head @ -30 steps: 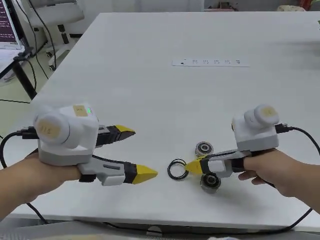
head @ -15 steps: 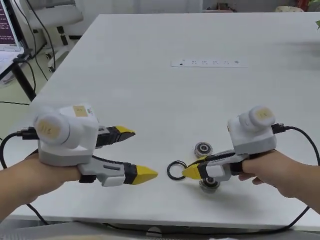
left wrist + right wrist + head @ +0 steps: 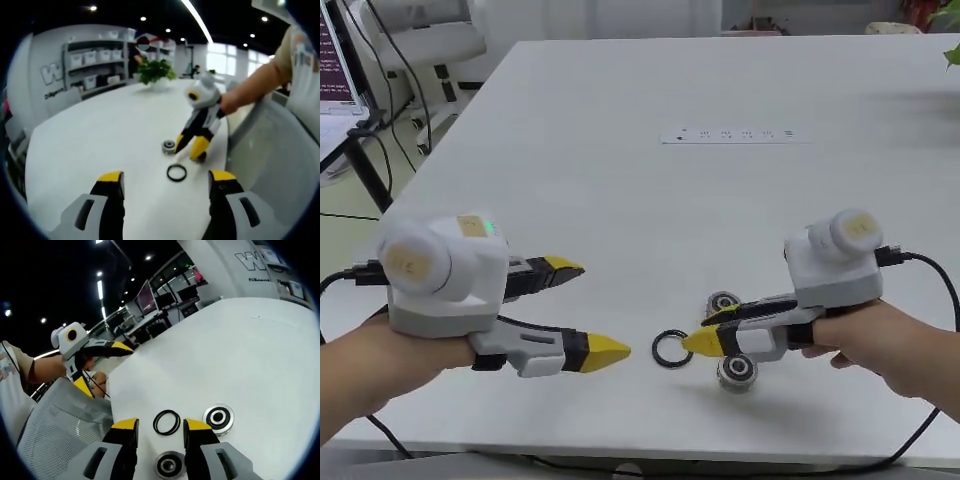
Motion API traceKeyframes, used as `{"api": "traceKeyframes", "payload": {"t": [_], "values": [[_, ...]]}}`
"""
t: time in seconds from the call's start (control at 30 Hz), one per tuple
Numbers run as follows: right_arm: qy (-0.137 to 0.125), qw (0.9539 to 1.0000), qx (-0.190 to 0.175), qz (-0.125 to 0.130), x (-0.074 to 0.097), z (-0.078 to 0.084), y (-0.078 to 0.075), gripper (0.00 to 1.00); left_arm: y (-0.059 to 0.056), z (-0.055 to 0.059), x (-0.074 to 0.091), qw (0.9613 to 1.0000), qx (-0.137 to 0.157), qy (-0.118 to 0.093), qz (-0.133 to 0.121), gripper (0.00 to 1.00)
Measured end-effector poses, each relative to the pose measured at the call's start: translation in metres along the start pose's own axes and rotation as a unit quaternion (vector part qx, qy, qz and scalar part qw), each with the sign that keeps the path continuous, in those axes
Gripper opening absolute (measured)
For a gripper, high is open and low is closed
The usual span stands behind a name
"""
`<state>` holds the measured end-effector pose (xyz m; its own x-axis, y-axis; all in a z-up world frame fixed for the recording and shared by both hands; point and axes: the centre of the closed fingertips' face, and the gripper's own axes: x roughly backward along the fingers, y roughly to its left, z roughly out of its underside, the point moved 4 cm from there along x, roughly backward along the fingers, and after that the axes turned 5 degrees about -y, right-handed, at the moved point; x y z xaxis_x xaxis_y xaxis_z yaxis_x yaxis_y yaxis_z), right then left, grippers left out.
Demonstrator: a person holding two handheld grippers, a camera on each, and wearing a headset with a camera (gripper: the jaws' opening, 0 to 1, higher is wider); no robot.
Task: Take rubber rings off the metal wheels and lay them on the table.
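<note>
Jaws on the right gripper [image 3: 705, 328] have parted a touch over the last second; the head view has also slid a little, but that is the camera, not the parts. Those jaws stand a little way apart with nothing between them. One ring [image 3: 658, 350] is already off, lying flat on the table [image 3: 720, 200] at lower centre of the head view, just off the right gripper's tips toward frame left. Two wheels flank that gripper: the far wheel [image 3: 723, 302] just above its jaws, the near wheel [image 3: 736, 370] just below, partly tucked under them. Whether either wears rubber is too small to call. Over at lower left the left gripper [image 3: 585, 307] hovers, jaws spread wide and empty, pointing across at the ring, well apart from both wheels. So the right is plainly the nearer, though the near wheel sits behind its tips, not ahead; it would likely need to draw back before it could bite
</note>
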<state>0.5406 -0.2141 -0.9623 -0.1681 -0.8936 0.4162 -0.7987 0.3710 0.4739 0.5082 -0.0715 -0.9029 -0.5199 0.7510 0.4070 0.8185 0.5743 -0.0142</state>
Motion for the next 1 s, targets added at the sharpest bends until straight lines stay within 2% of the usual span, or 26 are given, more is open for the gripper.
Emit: {"api": "traceKeyframes", "payload": {"t": [0.2, 0.33, 0.5, 0.67, 0.87, 1.0], "values": [[-0.023, 0.9996, 0.015, 0.006, 0.009, -0.013, 0.002, 0.38, 0.000, -0.005, 0.000, 0.9999, 0.007, -0.010, -0.005, 0.70], [-0.051, 0.9985, 0.018, 0.011, 0.021, -0.024, 0.005, 0.41, -0.001, -0.011, 0.002, 0.9997, 0.014, -0.020, -0.006, 0.70], [-0.078, 0.9964, 0.020, 0.027, 0.036, -0.030, 0.004, 0.45, -0.001, -0.017, 0.004, 0.9993, 0.017, -0.032, -0.013, 0.71], [-0.108, 0.9923, 0.032, 0.051, 0.054, -0.037, 0.002, 0.50, -0.001, -0.016, 0.008, 0.9992, 0.019, -0.029, -0.018, 0.71], [-0.125, 0.9881, 0.053, 0.071, 0.075, -0.040, 0.003, 0.58, -0.001, -0.018, 0.014, 0.9989, 0.025, -0.031, -0.026, 0.70], [-0.126, 0.9866, 0.066, 0.080, 0.084, -0.038, 0.005, 0.62, -0.003, -0.018, 0.014, 0.9988, 0.029, -0.030, -0.025, 0.71]]}}
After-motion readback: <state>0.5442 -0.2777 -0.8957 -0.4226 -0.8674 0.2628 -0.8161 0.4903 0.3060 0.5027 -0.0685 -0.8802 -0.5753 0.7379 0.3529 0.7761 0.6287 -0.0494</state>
